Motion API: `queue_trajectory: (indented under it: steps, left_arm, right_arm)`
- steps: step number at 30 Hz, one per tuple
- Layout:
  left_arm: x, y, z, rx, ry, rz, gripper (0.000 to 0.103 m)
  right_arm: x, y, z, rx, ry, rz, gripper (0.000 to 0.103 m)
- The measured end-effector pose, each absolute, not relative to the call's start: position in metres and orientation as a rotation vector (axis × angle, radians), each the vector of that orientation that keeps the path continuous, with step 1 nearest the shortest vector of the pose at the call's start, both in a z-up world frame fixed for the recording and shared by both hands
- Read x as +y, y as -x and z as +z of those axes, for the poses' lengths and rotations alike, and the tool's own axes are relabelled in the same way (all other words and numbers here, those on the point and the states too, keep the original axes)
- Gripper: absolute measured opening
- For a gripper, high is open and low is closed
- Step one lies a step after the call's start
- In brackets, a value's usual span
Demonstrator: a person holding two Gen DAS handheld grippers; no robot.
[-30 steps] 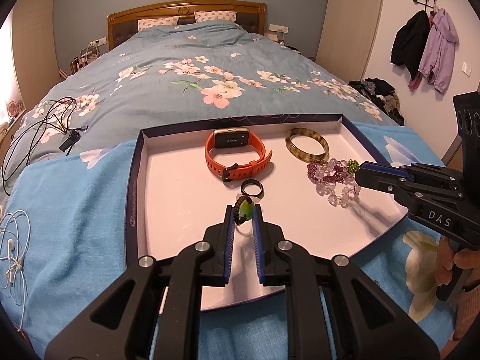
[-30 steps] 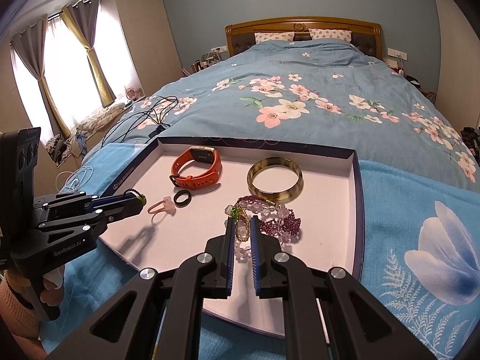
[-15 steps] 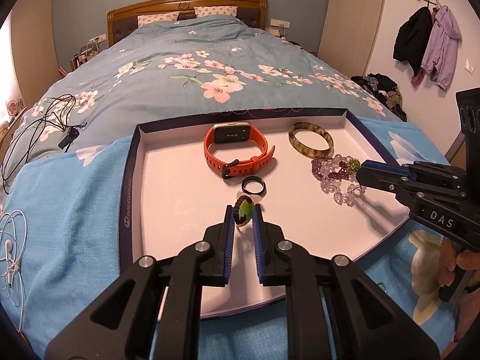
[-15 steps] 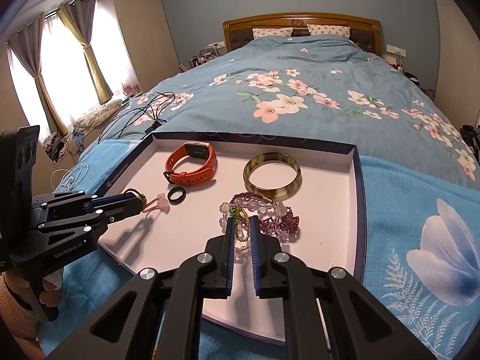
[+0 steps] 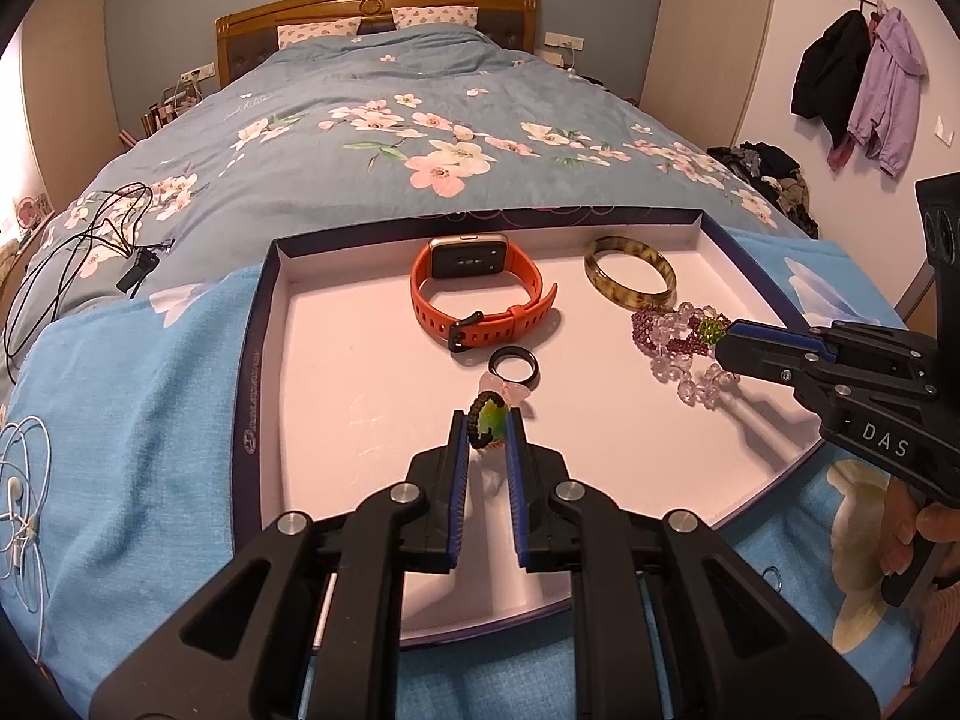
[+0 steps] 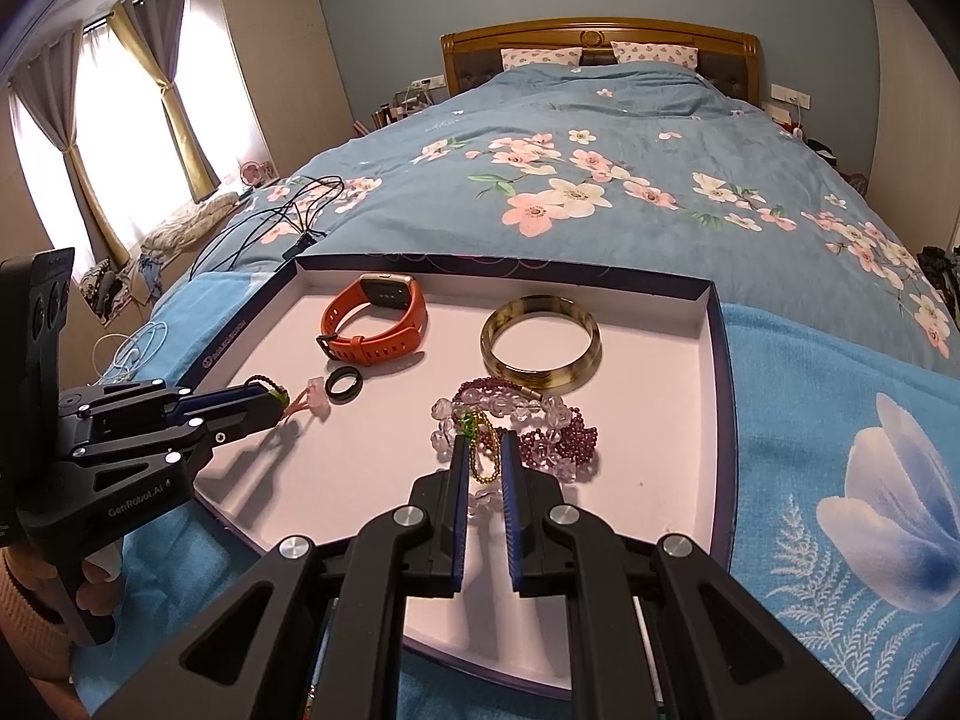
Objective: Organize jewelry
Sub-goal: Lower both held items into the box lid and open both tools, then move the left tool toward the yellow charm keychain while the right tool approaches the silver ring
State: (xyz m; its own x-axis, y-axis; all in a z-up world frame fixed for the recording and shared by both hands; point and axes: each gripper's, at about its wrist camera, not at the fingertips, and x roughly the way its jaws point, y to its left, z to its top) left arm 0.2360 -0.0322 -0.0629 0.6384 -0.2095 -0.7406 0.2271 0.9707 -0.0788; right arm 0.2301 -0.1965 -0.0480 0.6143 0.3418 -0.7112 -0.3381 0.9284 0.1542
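Two grippers each pinch a small piece over the tray [image 5: 264,360]. Left gripper [image 5: 487,429] is nipped narrowly on a dark cord bracelet with a green bead [image 5: 487,420], held just above the tray floor, near the pink ring [image 5: 501,389] and black ring [image 5: 514,365], probably to be laid beside them. Right gripper [image 6: 483,457] is closed tight on a thin gold-and-green chain [image 6: 483,444], drawing it from the tangled purple and clear beads [image 6: 540,432] so it can lie apart. Orange watch [image 5: 480,294] and mottled bangle [image 5: 630,276] already sit well spaced at the far side
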Motion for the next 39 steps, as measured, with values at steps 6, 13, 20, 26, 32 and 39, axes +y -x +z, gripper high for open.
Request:
queue_trajectory:
  steps: [6, 13, 20, 26, 32, 39]
  left_arm:
    - [-0.032, -0.238, -0.065, 0.843, -0.026, -0.244, 0.013]
    - [-0.033, -0.232, -0.061, 0.821, -0.035, -0.234, 0.013]
    - [-0.034, -0.224, -0.053, 0.789, -0.052, -0.224, 0.026]
    - [-0.033, -0.217, -0.045, 0.763, -0.061, -0.220, 0.032]
    - [-0.033, -0.203, -0.034, 0.728, -0.074, -0.226, 0.038]
    - [-0.036, -0.166, -0.024, 0.682, -0.124, -0.340, 0.040]
  right_arm:
    - [-0.196, -0.230, -0.049, 0.825, -0.004, 0.384, 0.010]
    - [-0.199, -0.228, -0.048, 0.815, -0.012, 0.376, 0.010]
    - [-0.201, -0.224, -0.043, 0.799, -0.017, 0.373, 0.014]
    - [-0.202, -0.218, -0.037, 0.782, -0.020, 0.377, 0.018]
    - [-0.202, -0.205, -0.027, 0.760, -0.029, 0.400, 0.023]
    - [-0.204, -0.173, -0.017, 0.727, -0.013, 0.440, 0.031]
